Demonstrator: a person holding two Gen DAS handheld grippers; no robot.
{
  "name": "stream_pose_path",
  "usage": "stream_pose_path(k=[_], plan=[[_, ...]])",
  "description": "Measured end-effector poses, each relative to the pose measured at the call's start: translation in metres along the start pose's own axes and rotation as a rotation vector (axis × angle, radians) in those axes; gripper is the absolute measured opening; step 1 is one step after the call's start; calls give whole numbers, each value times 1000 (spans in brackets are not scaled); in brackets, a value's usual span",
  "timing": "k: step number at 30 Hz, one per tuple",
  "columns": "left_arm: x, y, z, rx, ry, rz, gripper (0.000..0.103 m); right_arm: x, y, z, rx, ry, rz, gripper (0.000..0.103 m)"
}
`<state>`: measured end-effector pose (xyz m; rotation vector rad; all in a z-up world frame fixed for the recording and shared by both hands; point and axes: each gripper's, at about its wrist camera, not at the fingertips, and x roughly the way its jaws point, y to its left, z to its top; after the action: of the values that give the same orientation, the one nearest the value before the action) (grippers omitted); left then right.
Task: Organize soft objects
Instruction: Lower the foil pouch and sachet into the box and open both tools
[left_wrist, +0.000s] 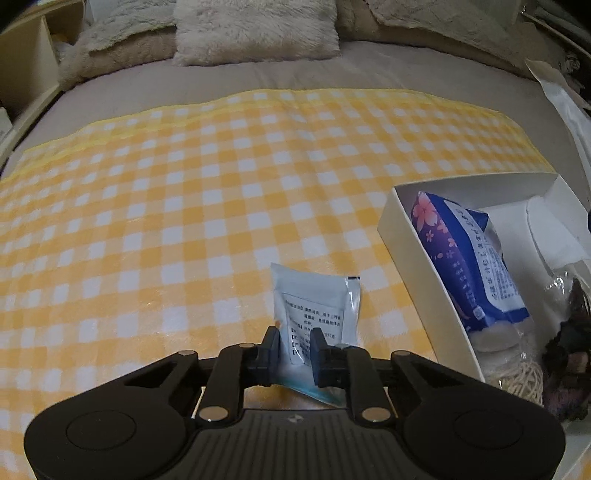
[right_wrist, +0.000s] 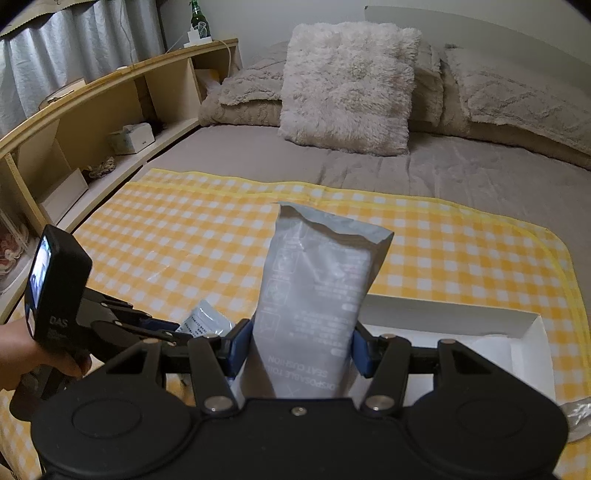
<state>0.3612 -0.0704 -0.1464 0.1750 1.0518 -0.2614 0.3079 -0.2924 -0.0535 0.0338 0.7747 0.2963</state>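
My left gripper (left_wrist: 294, 341) is shut on a small pale blue sachet (left_wrist: 314, 301) with printed text, held upright just above the yellow checked cloth (left_wrist: 184, 206). My right gripper (right_wrist: 301, 341) is shut on a tall grey packet (right_wrist: 317, 291) marked as a disposable seat cushion, held upright over the white box (right_wrist: 443, 314). In the left wrist view the white box (left_wrist: 417, 254) stands to the right and holds a blue and purple flower-print pack (left_wrist: 469, 258). The left gripper and its sachet (right_wrist: 205, 321) show at the lower left of the right wrist view.
The cloth lies on a grey bed (right_wrist: 461, 173) with a fluffy white cushion (right_wrist: 347, 85) and beige pillows (right_wrist: 517, 96) at the head. A wooden shelf unit (right_wrist: 92, 122) runs along the left side. A dark bundle and a string ball (left_wrist: 524, 380) sit in the box.
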Motion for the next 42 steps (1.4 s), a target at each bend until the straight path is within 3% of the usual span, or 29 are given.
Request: stream_pose_path(k=[6,14,26,34,42], plan=[[-31,4,-6,-17,-47,7,17,-16,10,-2,-2,-27,8,56],[-86,6,-7,-101,-177,-1,17,-40,18,-4,-13,-72,20,56],[-152,-15,-9,-150,-342,-43,17,-80,-6,-12,25,-157,-14,56],[-153,-53,4,-145,-389,-131,17,-101,-40,-23,83,-211,-76,56],[-129,-92,20,-129,-373,-199,17,-84,-66,-29,104,-174,-154,56]])
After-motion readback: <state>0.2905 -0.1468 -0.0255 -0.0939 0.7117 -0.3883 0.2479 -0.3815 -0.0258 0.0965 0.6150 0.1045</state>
